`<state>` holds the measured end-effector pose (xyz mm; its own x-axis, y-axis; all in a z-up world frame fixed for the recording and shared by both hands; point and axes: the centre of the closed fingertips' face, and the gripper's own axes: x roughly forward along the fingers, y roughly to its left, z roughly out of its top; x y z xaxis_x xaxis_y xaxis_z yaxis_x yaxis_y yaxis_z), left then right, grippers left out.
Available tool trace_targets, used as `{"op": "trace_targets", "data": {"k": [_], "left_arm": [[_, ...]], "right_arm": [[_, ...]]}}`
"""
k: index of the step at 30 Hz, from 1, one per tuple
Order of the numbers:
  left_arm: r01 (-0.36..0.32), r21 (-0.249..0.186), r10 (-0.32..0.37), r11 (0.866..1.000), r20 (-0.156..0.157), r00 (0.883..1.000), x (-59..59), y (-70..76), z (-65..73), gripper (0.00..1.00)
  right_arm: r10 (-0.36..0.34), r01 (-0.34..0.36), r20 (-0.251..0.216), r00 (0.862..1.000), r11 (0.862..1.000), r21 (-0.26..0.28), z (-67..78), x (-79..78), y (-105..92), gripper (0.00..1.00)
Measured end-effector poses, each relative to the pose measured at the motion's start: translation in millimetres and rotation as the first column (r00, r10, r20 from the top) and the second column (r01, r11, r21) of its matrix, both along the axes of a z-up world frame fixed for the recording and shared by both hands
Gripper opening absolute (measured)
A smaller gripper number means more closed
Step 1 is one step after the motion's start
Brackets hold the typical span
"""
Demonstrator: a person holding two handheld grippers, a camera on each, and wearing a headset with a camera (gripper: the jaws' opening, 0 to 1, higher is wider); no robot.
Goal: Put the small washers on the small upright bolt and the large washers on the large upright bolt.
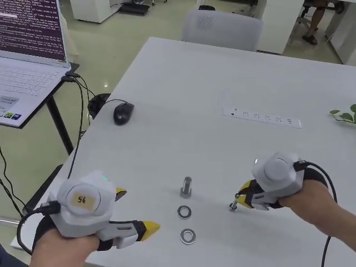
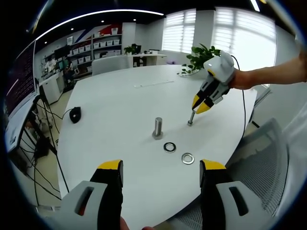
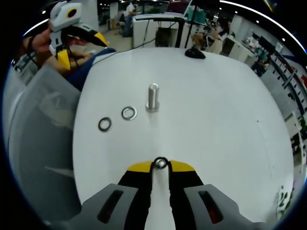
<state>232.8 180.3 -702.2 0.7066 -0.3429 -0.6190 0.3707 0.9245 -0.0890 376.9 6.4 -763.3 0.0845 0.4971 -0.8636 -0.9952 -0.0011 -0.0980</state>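
1. Small washer [image 3: 160,163] sits at the tips of the right tool [image 2: 200,106], whose jaws are nearly together around it. It looks pinched by the rim, though the ring is too tiny to be sure.
2. The tips hang just over the small bolt [image 2: 190,120], which stands upright on the tabletop [image 1: 194,111].
3. Handling, as a judgement: thin metal ring, very light, stiff, smooth. It slips or flips easily, so an edge pinch with the hole left free to drop over the thread seems best.
4. Two large washers [image 1: 184,212] [image 1: 188,236] lie flat on the tabletop, just in front of the large bolt [image 1: 186,187], near each other but apart.
5. They look just as stiff, a bit heavier, and flat against the surface, so they are hard to get under. Likely a jaw tip on each side of the rim, or tip one up first.
6. Left tool [image 1: 133,210] has its jaws wide apart with nothing in them, and sits off to the side, near the large washers.
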Motion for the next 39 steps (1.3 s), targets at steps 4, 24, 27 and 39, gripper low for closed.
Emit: {"op": "trace_targets", "data": {"k": [4, 24, 27, 39], "left_arm": [[-0.004, 0.000, 0.004, 1.000, 0.001, 1.000, 0.3, 1.9, 0.0, 0.64], [-0.018, 0.001, 0.018, 1.000, -0.004, 1.000, -3.2, 7.1, -1.8, 0.64], [-0.021, 0.001, 0.021, 1.000, -0.005, 1.000, -3.6, 8.0, -2.1, 0.64], [-0.023, 0.000, 0.023, 1.000, -0.009, 1.000, -3.3, 8.5, -3.5, 0.64]], "right_arm": [[0.009, -0.009, 0.002, 1.000, 1.000, -0.019, -2.4, 0.1, -0.5, 0.13], [0.012, -0.014, -0.033, 0.999, 0.996, -0.089, -27.6, 2.1, 0.5, 0.14], [0.008, -0.012, -0.040, 0.999, 0.995, -0.103, -35.1, 2.3, -0.3, 0.14], [-0.014, 0.007, -0.062, 0.998, 0.992, -0.124, -49.9, -0.1, -3.3, 0.19]]}}
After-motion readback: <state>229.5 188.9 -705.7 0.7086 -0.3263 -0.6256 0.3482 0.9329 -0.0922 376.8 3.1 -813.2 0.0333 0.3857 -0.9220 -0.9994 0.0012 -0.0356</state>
